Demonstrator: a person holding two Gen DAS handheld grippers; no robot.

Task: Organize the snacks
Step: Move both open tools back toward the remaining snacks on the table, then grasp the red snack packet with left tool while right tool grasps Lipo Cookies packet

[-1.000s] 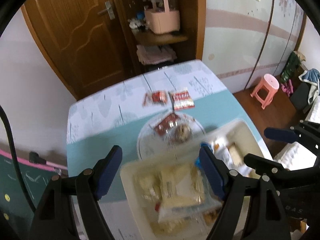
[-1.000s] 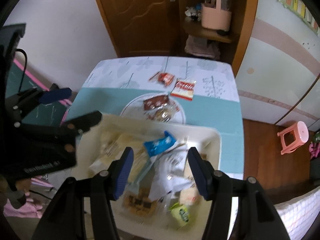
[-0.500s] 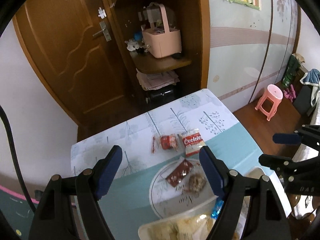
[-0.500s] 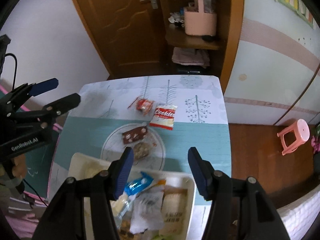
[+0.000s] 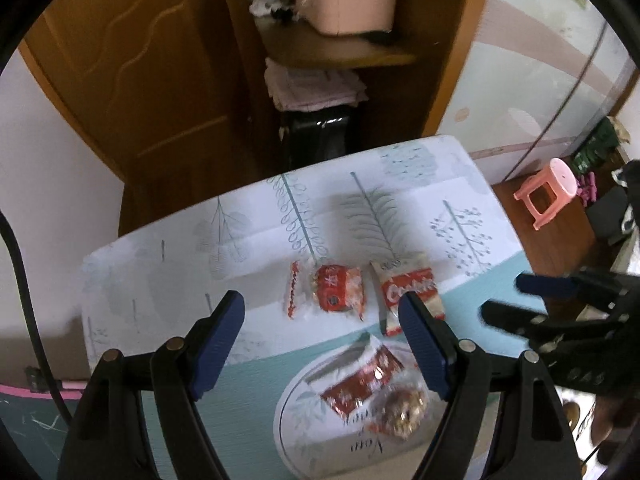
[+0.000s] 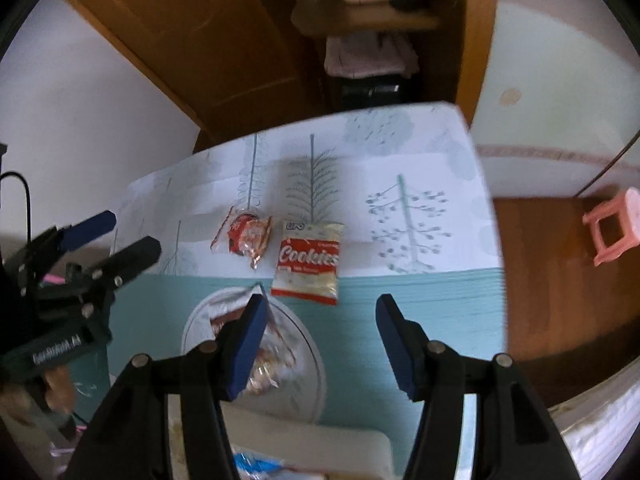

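Note:
A red-and-white Cookies packet (image 5: 408, 292) (image 6: 308, 262) and a red clear-wrapped snack (image 5: 336, 290) (image 6: 248, 236) lie side by side on the table. A round white plate (image 5: 304, 412) (image 6: 308, 364) in front of them holds a red wrapped bar (image 5: 360, 380) and a clear-wrapped round snack (image 5: 404, 408). A white bin (image 6: 304, 432) of snacks shows at the bottom of the right wrist view. My left gripper (image 5: 320, 344) is open and empty above the table. My right gripper (image 6: 320, 344) is open and empty above the plate's right edge.
The table (image 5: 160, 280) has a leaf-print and teal cloth. Behind it stand a wooden door (image 5: 120, 60) and a shelf with a pink basket (image 5: 344, 0). A pink stool (image 5: 548, 196) stands on the floor to the right.
Both grippers have moved forward over the table, away from the white bin and closer to the plate and the two packets. Both stay open and empty.

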